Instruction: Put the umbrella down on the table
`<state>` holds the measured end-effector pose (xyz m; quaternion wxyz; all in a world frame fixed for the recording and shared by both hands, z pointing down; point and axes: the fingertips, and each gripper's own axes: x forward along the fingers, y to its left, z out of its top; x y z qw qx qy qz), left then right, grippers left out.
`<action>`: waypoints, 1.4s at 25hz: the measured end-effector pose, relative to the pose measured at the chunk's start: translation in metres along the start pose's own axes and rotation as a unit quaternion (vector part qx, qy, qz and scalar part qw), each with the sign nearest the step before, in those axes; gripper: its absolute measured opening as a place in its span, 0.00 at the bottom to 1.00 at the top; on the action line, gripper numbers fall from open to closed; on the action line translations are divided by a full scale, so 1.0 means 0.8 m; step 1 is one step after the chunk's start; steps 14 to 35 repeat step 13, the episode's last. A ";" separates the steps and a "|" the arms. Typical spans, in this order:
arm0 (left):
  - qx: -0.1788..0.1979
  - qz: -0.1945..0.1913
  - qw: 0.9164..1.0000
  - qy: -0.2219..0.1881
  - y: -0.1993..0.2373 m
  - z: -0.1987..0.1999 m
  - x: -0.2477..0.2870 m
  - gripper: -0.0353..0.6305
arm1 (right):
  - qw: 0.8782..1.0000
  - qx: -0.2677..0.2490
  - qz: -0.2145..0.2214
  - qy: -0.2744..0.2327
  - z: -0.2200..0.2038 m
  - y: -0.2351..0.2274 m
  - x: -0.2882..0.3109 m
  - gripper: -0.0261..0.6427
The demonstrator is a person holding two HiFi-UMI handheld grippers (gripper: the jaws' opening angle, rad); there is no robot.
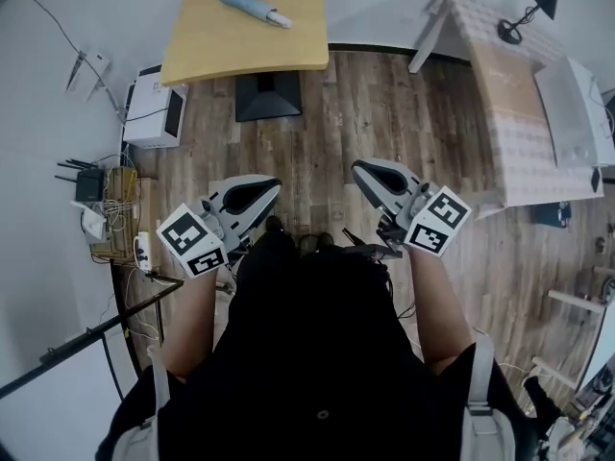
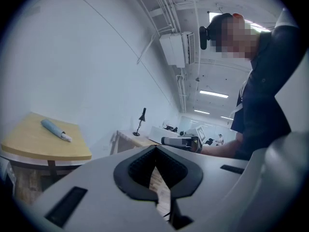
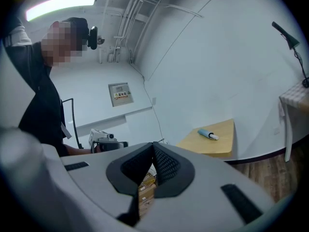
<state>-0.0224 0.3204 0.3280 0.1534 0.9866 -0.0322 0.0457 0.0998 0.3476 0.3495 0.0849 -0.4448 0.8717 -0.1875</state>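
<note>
The umbrella (image 1: 255, 9) lies near the far edge of the worktop (image 1: 240, 54). The left tool (image 1: 271, 189) and the right tool (image 1: 358, 169) are both pressed together, empty.

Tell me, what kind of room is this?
Probably an office or lab workroom: there is a desk with a lamp, what looks like a printer, and a router with tangled cables. An umbrella lies on a small table.
</note>
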 end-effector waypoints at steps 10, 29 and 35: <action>-0.017 -0.032 0.998 0.050 -0.070 -0.055 0.038 0.07 | 0.999 0.020 -0.027 -0.018 -0.038 0.003 -0.065 0.07; -0.013 -0.038 0.997 0.062 -0.074 -0.057 0.044 0.07 | 0.995 0.049 -0.071 -0.045 -0.042 -0.018 -0.083 0.07; -0.013 -0.038 0.997 0.062 -0.074 -0.057 0.044 0.07 | 0.995 0.049 -0.071 -0.045 -0.042 -0.018 -0.083 0.07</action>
